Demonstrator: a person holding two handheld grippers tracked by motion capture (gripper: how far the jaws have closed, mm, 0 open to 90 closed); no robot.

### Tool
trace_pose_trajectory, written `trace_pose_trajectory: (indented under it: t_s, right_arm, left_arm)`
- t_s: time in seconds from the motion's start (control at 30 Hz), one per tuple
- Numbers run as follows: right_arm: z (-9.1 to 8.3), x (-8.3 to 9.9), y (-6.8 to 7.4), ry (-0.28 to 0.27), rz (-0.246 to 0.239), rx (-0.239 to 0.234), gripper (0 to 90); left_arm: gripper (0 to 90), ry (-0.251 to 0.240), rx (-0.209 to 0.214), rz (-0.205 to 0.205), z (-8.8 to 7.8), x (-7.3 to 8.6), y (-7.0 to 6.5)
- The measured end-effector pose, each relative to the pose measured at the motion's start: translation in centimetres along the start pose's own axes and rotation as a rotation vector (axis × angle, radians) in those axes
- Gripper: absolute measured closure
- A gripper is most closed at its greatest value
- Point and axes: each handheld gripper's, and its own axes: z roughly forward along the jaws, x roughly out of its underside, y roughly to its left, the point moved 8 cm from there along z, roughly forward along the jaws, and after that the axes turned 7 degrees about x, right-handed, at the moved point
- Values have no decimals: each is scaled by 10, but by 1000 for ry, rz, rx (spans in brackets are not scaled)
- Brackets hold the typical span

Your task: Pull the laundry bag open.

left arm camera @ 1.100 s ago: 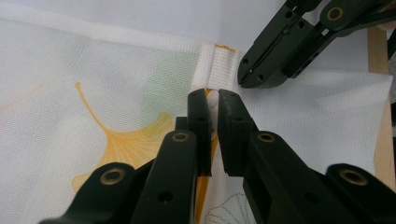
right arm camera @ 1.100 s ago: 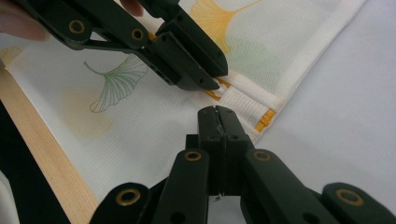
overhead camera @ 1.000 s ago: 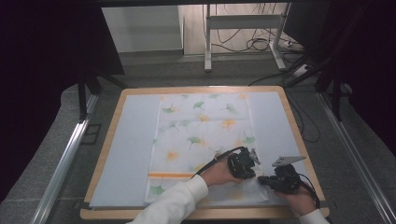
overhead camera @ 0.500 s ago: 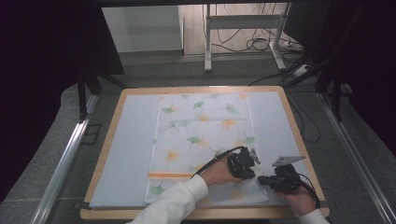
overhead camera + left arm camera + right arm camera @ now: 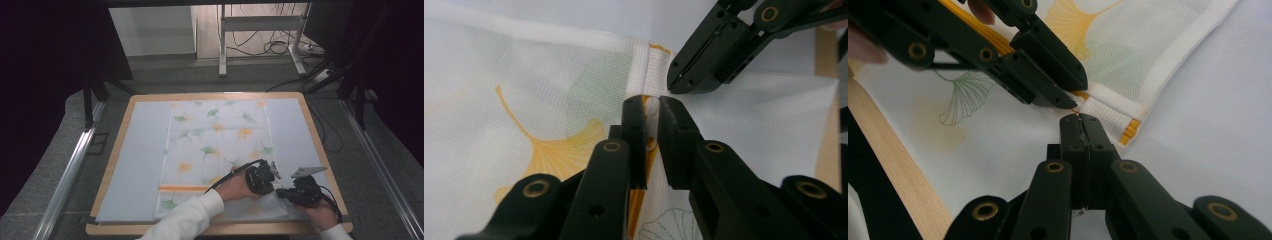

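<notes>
At the lower right of the high view, the right gripper is clamped on the white ginkgo-print mesh cloth. The left gripper has just been opening, jaws slightly apart around the hem; the fold may slip out.

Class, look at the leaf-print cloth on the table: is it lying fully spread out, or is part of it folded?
Partly folded. The cloth lies mostly flat, but its near right corner is doubled over, where both claws work at the hem.

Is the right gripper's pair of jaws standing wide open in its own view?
No, the right gripper has its jaws pressed together on the white cloth.
</notes>
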Motion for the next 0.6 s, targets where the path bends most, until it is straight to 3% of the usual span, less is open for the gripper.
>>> trace_pose_trajectory:
  t_s: [0.13, 0.37, 0.6]
  right_arm:
    - [0, 0, 0, 2, 2, 1, 890]
    - [0, 0, 1, 2, 1, 7, 892]
    - [0, 0, 0, 0, -5, 4, 891]
  left_arm:
    - [805, -3, 8, -19, 0, 0, 1]
    - [857, 22, -20, 5, 0, -1, 0]
    - [863, 3, -9, -10, -1, 0, 0]
